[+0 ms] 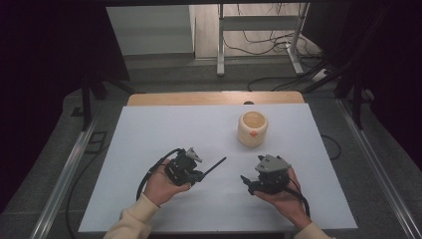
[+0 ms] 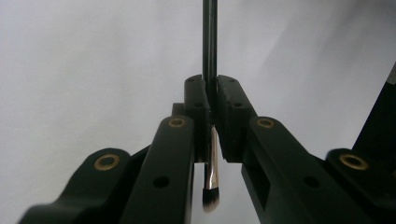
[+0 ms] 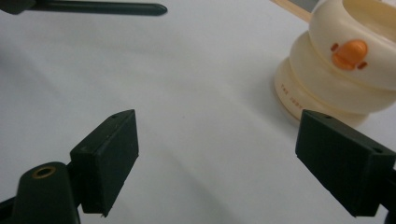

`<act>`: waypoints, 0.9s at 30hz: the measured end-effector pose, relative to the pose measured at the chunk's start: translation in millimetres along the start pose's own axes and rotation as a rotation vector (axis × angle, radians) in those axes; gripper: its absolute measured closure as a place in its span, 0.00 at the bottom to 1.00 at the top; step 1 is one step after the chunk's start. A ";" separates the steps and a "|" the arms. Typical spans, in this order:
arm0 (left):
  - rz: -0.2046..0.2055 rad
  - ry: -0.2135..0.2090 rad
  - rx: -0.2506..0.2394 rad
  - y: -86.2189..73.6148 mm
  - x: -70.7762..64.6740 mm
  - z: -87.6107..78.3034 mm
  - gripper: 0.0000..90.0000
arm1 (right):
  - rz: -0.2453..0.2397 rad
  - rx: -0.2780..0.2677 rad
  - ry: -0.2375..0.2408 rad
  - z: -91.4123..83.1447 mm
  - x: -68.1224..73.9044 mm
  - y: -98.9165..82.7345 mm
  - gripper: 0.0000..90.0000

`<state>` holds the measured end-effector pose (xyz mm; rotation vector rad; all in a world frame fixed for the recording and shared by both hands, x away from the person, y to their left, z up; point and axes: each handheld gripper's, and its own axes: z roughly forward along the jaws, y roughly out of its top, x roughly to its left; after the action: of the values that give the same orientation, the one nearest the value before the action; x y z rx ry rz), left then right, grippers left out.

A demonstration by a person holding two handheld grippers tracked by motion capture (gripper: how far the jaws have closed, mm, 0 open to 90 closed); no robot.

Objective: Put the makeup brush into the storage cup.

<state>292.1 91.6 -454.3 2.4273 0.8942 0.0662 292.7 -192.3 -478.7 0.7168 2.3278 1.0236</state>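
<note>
left gripper (image 1: 199, 175) sits lower left of centre in high view, jaws clamped tight on makeup brush (image 2: 209, 70). handle pokes out past jaws toward frame centre, bristle end tucked back between arms near bottom of left gripper view. right gripper (image 1: 245, 180) lower right of centre, jaws wide apart, nothing in them. cream duck cup (image 1: 253, 128) upright, upper right of centre on white table (image 1: 164, 134), well apart from both.
</note>
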 end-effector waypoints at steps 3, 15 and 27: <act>0.001 -0.001 -0.002 0.1 0.0 -0.1 0.93 | -0.020 -0.005 0.002 2.4 2.8 5.7 0.16; -0.002 -0.005 -0.001 -0.5 0.9 0.3 0.93 | -0.076 -0.009 0.010 11.5 12.6 20.2 0.19; 0.009 -0.017 0.017 -0.3 -1.7 5.5 0.93 | -0.130 0.008 0.018 23.0 28.0 24.3 0.18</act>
<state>291.8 88.0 -458.9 2.4441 0.8799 0.0407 292.6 -148.7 -480.0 0.5527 2.3607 0.9674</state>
